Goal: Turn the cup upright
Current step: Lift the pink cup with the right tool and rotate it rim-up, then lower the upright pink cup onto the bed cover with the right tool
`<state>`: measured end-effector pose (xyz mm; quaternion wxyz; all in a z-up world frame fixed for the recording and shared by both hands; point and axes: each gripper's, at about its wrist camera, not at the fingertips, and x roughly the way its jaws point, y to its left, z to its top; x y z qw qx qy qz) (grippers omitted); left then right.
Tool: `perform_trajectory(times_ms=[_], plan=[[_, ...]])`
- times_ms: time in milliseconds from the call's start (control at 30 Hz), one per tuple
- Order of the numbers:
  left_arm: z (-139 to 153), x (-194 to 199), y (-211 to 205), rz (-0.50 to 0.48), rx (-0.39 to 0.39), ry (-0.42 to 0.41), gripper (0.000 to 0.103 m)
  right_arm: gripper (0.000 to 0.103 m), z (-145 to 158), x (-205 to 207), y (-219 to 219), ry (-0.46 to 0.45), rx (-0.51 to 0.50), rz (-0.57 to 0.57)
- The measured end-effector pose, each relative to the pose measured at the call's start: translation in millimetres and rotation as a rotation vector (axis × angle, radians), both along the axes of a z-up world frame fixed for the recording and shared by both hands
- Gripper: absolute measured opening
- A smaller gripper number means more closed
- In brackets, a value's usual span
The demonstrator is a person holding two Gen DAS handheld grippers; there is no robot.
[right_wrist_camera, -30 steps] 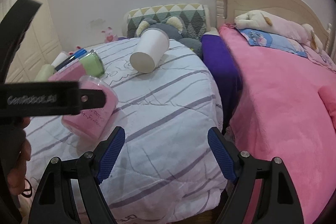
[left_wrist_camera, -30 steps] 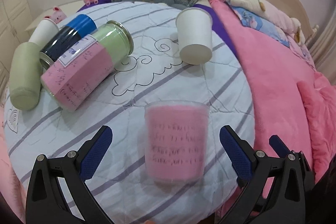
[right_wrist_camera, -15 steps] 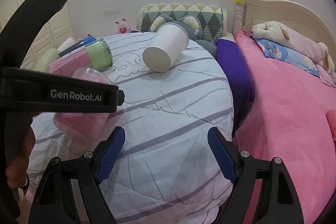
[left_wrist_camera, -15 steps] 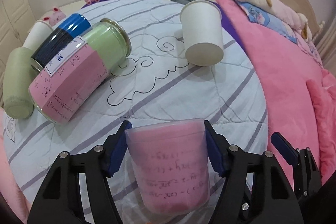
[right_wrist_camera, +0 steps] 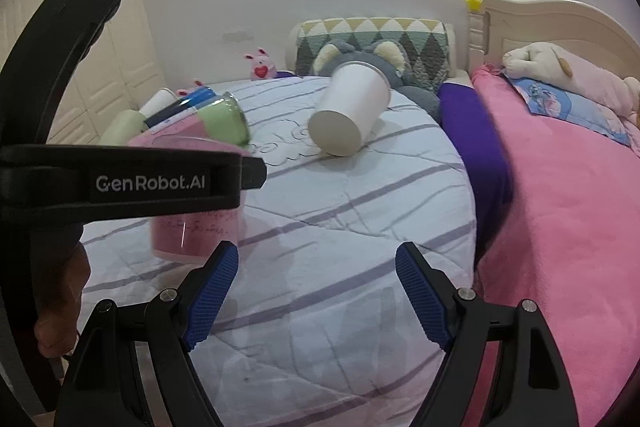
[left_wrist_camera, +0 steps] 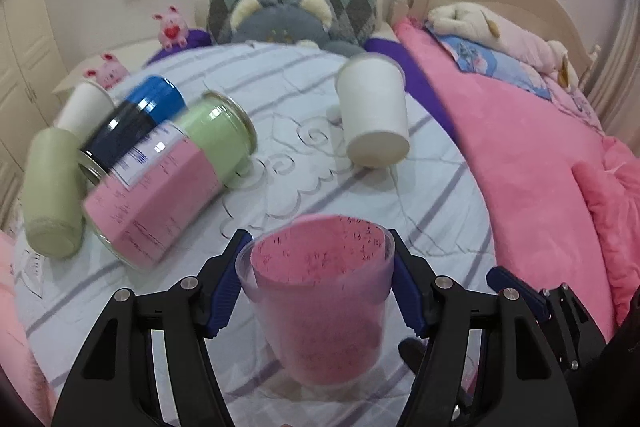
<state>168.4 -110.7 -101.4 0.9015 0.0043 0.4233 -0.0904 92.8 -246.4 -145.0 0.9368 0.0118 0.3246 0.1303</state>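
My left gripper point(left_wrist_camera: 316, 275) is shut on a clear plastic cup with a pink paper lining point(left_wrist_camera: 320, 303). The cup stands mouth up between the blue pads, just above the striped white quilt point(left_wrist_camera: 360, 195). In the right wrist view the same cup point(right_wrist_camera: 192, 231) shows partly behind the left gripper's black body point(right_wrist_camera: 120, 179). My right gripper point(right_wrist_camera: 316, 295) is open and empty, low over the quilt point(right_wrist_camera: 340, 219) to the right of the cup.
A white paper cup point(left_wrist_camera: 374, 115) lies tilted on the quilt further back. A cluster of jars and cups point(left_wrist_camera: 132, 163) lies on its side at the left. A pink blanket point(left_wrist_camera: 540, 163) covers the bed at the right. Plush toys and a pillow line the headboard.
My left gripper closed on the pink-lined cup, which lay bottom toward me, and turned it so its mouth faces up. The right gripper stayed open and drifted slightly.
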Motion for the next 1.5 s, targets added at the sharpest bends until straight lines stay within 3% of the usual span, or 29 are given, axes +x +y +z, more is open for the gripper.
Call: perform_trajectory(times_ms=[267, 1000, 1067, 1133, 1300, 1400, 1500], plan=[[4.8, -2.2, 1.4, -0.008, 0.001, -0.037, 0.067, 0.083, 2.1, 0.6, 8.4, -0.010, 0.050, 0.078], [-5.2, -8.4, 2.2, -0.010, 0.028, -0.023, 0.069, 0.083, -18.8, 21.9, 17.6, 0.020, 0.016, 0.054], [-5.6, -8.3, 3.0, -0.007, 0.030, -0.017, 0.074, 0.083, -18.6, 20.9, 18.6, 0.018, 0.011, 0.053], [-6.1, -8.2, 3.6, -0.007, 0.031, -0.010, 0.085, 0.083, -17.9, 20.4, 19.1, 0.017, 0.011, 0.053], [-5.0, -11.8, 4.5, -0.013, 0.025, -0.008, 0.088, 0.083, -14.5, 17.0, 20.8, 0.011, 0.004, 0.045], [-0.2, -18.4, 6.4, -0.023, 0.022, -0.030, 0.102, 0.083, -10.9, 12.9, 22.8, 0.003, -0.004, 0.041], [8.1, -26.6, 8.7, -0.031, 0.020, -0.073, 0.102, 0.083, -5.9, 8.2, 26.0, -0.006, -0.017, 0.036]])
